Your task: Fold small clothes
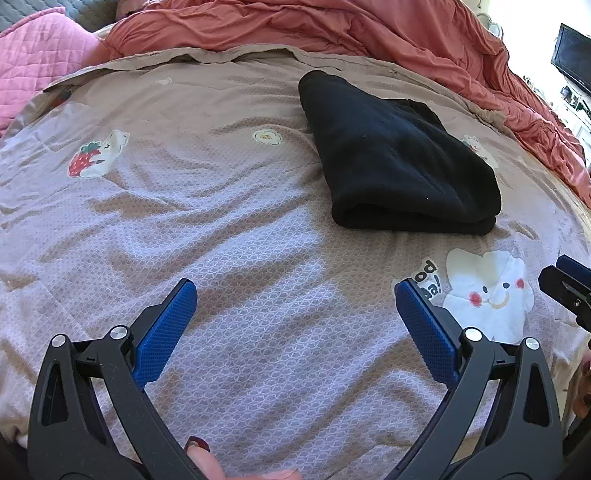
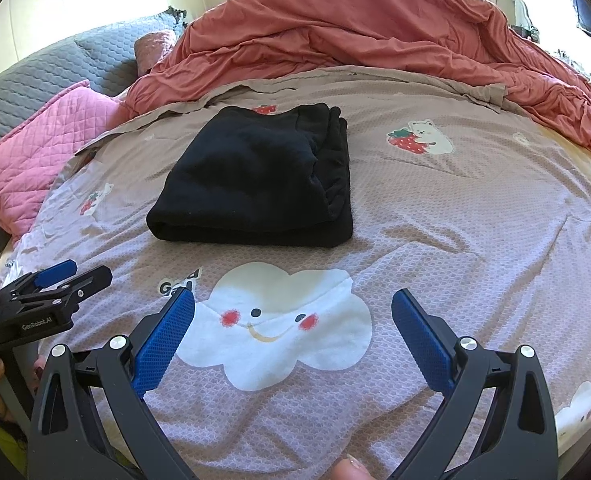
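folded black garment [image 2: 255, 184] lying on the printed bed cover [image 2: 455, 240], ahead of both tools. left hand-held gripper [image 1: 295, 308] and right hand-held gripper [image 2: 293, 316] spread wide, empty, apart from the garment.

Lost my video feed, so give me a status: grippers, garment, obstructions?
Left gripper open, empty. Right gripper open, empty. Black garment folded on bedspread, untouched. Nothing between grippers and garment.
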Tool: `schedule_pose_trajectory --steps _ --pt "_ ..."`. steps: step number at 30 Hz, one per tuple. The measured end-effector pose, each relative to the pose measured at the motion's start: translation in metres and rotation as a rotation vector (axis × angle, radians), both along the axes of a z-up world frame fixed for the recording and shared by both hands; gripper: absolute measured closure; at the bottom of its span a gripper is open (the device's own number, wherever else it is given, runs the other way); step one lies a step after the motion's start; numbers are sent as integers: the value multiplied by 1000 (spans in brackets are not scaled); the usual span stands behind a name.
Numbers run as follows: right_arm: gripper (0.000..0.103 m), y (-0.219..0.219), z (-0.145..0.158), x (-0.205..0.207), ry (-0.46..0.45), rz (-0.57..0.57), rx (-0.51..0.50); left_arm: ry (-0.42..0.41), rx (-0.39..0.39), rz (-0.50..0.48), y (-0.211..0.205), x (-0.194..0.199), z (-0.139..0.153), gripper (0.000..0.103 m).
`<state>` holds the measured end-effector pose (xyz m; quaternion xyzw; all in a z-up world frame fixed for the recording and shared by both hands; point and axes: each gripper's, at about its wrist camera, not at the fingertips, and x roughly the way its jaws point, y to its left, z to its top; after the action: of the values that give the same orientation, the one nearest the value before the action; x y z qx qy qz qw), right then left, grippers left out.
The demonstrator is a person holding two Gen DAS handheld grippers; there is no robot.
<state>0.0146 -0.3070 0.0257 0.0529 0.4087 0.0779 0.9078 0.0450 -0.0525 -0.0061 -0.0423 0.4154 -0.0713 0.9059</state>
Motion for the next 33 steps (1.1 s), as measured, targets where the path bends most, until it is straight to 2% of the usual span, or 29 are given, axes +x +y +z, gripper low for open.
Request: schedule_pose_trajectory --steps 13,22,27,29,33 --pt "5 -4 2 -2 0 -18 -3 8 1 0 -1 0 0 10" --pt "5 -11 -3 -4 17 -65 4 4 33 -25 -10 -2 -1 10" --pt "5 -51 -2 -18 12 -237 4 14 -40 3 12 0 2 10" --pt "5 -82 -1 -33 2 -350 -1 -1 -59 53 37 6 8 10" --pt "5 -166 -4 -78 -37 -662 -87 -21 -10 216 110 27 21 10"
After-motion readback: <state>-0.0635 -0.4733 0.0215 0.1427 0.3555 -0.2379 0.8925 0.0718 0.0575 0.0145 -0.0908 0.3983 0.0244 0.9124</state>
